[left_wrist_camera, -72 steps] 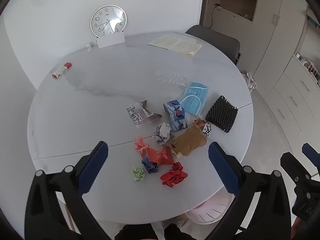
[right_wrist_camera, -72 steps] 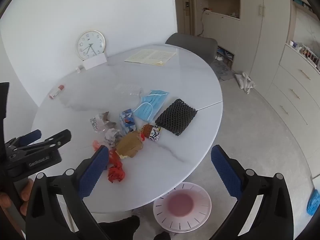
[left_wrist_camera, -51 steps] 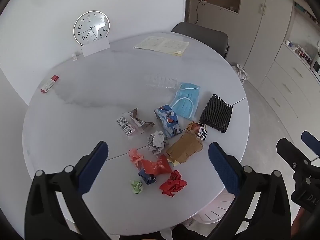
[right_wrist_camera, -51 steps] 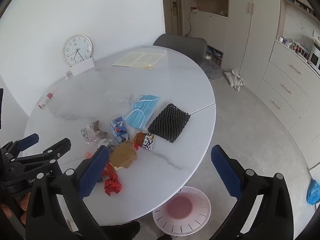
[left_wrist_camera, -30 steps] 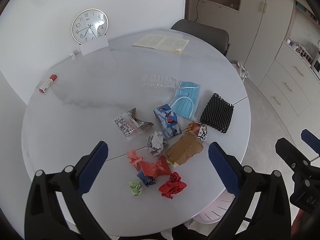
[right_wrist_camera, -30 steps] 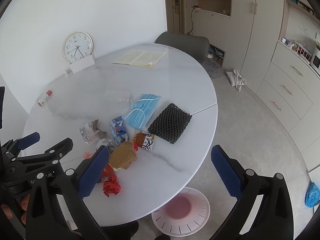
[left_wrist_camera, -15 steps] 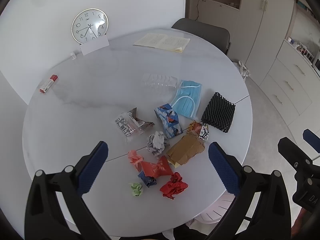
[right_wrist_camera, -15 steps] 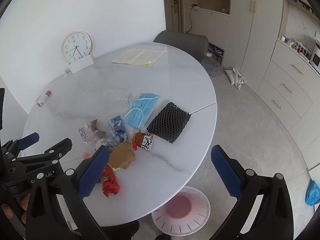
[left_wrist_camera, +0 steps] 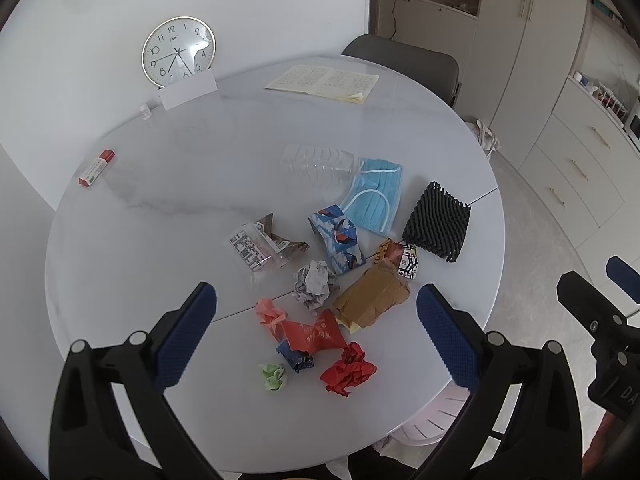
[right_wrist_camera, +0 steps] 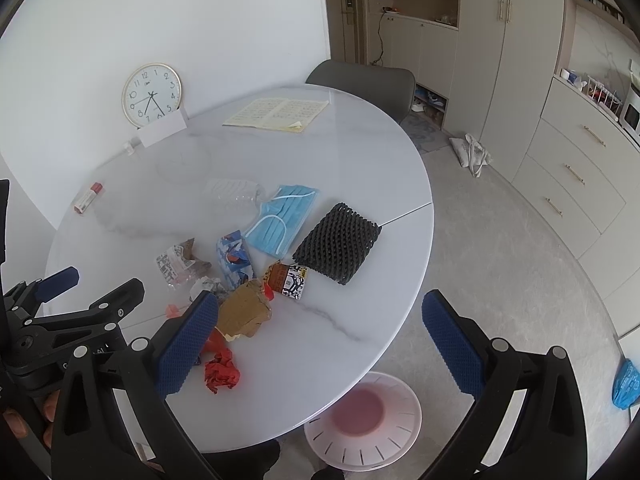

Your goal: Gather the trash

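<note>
I hold both tools above the round table (left_wrist_camera: pixel 120 208), the left gripper (left_wrist_camera: pixel 316 328) and right gripper (right_wrist_camera: pixel 316 332) each spread wide with nothing between the pads. The trash sits toward the near edge: one blue face mask (left_wrist_camera: pixel 376 200), its long axis running from the near edge toward the far edge, one black foam net (left_wrist_camera: pixel 438 222), one crushed brown bag (left_wrist_camera: pixel 370 300), one red paper wad (left_wrist_camera: pixel 348 370), one green wad (left_wrist_camera: pixel 273 376). One pink bin (right_wrist_camera: pixel 362 420) stands on the floor beside the near edge.
</note>
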`<state>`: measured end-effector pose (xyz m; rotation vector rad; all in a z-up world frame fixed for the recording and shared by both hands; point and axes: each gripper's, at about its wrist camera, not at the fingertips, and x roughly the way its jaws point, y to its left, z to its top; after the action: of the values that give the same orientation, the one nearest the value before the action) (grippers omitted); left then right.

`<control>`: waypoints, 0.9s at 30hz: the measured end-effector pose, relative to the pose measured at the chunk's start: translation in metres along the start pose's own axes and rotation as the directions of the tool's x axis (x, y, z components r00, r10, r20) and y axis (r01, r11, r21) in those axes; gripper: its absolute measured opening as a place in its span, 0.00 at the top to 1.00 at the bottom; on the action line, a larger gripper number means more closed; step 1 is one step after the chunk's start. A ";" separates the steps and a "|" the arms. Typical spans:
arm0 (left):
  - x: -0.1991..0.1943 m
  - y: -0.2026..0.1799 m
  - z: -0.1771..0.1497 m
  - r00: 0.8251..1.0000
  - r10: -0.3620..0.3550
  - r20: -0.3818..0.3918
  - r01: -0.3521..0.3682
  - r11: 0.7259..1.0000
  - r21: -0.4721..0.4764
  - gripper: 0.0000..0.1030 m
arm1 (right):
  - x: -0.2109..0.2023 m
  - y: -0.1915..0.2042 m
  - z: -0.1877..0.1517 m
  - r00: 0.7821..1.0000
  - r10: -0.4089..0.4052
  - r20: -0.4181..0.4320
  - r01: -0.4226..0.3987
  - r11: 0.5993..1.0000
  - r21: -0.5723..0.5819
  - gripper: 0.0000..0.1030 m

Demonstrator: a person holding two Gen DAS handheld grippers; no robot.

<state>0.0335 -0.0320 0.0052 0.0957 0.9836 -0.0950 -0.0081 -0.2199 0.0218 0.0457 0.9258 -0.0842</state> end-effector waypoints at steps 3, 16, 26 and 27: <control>0.000 0.000 0.000 1.000 0.001 0.001 -0.001 1.000 0.000 0.06 | 0.000 0.000 0.000 1.000 0.000 0.000 0.000 1.000 0.000 0.02; 0.000 0.002 -0.001 1.000 0.000 -0.002 0.000 1.000 -0.002 0.06 | 0.003 0.000 -0.002 1.000 -0.003 -0.008 0.003 1.000 0.000 0.02; 0.018 0.011 0.004 1.000 -0.030 -0.009 0.030 0.999 0.026 0.06 | 0.036 -0.002 0.002 0.999 0.013 -0.044 -0.012 1.000 0.012 0.02; 0.021 0.014 0.005 0.999 -0.036 -0.004 0.036 0.999 0.033 0.06 | 0.049 -0.003 0.003 0.999 0.017 -0.050 -0.016 1.000 0.012 0.02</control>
<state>0.0505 -0.0198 -0.0089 0.1089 0.9878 -0.1446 0.0233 -0.2258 -0.0152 0.0664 0.9745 -0.0736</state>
